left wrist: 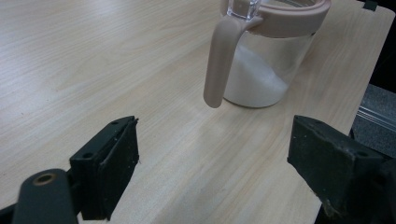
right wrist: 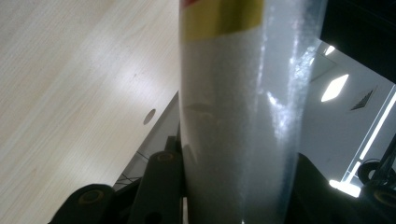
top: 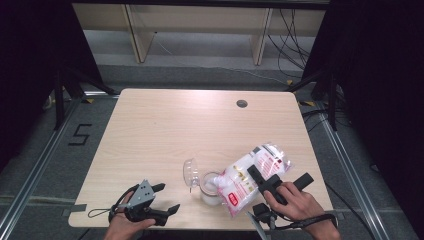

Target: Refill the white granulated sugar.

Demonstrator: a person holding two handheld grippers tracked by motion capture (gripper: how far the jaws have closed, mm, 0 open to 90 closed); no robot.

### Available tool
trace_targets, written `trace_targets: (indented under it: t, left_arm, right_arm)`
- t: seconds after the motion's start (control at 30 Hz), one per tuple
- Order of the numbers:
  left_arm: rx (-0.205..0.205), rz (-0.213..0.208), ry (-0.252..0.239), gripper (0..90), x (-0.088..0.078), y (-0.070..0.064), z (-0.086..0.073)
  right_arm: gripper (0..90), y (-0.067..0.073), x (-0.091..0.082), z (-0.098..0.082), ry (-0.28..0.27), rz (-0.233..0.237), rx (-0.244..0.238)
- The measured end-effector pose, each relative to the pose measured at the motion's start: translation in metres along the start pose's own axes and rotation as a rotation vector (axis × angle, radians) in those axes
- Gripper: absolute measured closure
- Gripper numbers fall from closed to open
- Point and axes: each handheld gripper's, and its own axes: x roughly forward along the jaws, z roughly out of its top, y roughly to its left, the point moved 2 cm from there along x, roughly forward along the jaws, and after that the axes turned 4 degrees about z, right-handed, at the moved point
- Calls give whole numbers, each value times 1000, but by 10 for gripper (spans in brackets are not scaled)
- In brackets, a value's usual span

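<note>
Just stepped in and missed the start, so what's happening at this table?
A person is pouring white granules from a plastic bag into a clear jar with a pink rim near the table's front edge. The right gripper is shut on the bag, which is tipped with its lower end at the jar's mouth. The jar's lid is flipped open, and the jar is partly filled. The left gripper rests open to the jar's left, holding nothing.

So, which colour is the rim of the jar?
The jar's rim is pale pink, clearest in the left gripper view.

White-filled bag (top: 250, 177) tilted over jar (top: 210, 187)
</note>
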Motion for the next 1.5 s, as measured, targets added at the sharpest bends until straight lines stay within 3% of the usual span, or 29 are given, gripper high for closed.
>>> trace_targets:
  t: [0.3, 0.33, 0.4, 0.43, 0.47, 0.53, 0.6, 0.7, 0.8, 0.87, 0.97, 1.0, 1.1, 1.13, 1.27, 1.5]
  left_arm:
    - [0, 0, -1, 158, 0, 0, 0]
    - [-39, 1, -5, 158, 0, -3, 0]
    - [-30, 1, 0, 158, 0, -2, 0]
    - [0, 8, 16, 158, -1, 0, 0]
    - [-19, 1, -2, 158, 0, -1, 0]
    - [12, 1, 7, 158, -1, 1, 0]
    - [-26, 1, 1, 158, 0, -2, 0]
    - [-29, 0, 1, 158, 0, -2, 0]
    - [-27, 2, 0, 158, 0, -2, 0]
    - [-5, 8, 12, 158, -1, 0, 0]
    - [-16, 2, -1, 158, 0, -1, 0]
    - [2, 1, -1, 159, 0, 0, 0]
    - [-17, 2, 4, 158, 0, -1, 0]
    - [6, 9, 20, 159, -1, 1, 0]
    - [-24, 2, -8, 159, 0, -2, 0]
    - [-11, 8, 7, 159, -2, -1, 0]
  right_arm:
    - [730, 1, 0, -2, 6, 1, 8]
    - [730, 1, 0, -2, 7, 1, 7]
    - [730, 1, 0, -2, 6, 1, 7]
    - [730, 0, 0, -2, 6, 0, 9]
    - [730, 0, 0, -2, 7, 0, 7]
    - [730, 0, -1, -2, 14, 15, -12]
    - [731, 0, 0, -1, 6, 3, 2]
    - [731, 1, 0, -1, 5, 4, 4]
    - [731, 1, 0, -1, 3, 2, 7]
    - [731, 0, 0, -1, 5, -1, 7]
    - [732, 0, 0, -2, 4, 1, 9]
    - [732, 0, -1, -2, 4, 1, 9]
    - [732, -1, -1, -2, 10, 2, 3]
    - [732, 0, 0, -2, 6, 3, 10]
    - [732, 0, 0, -2, 2, 3, 11]
    - [733, 0, 0, -2, 0, 6, 18]
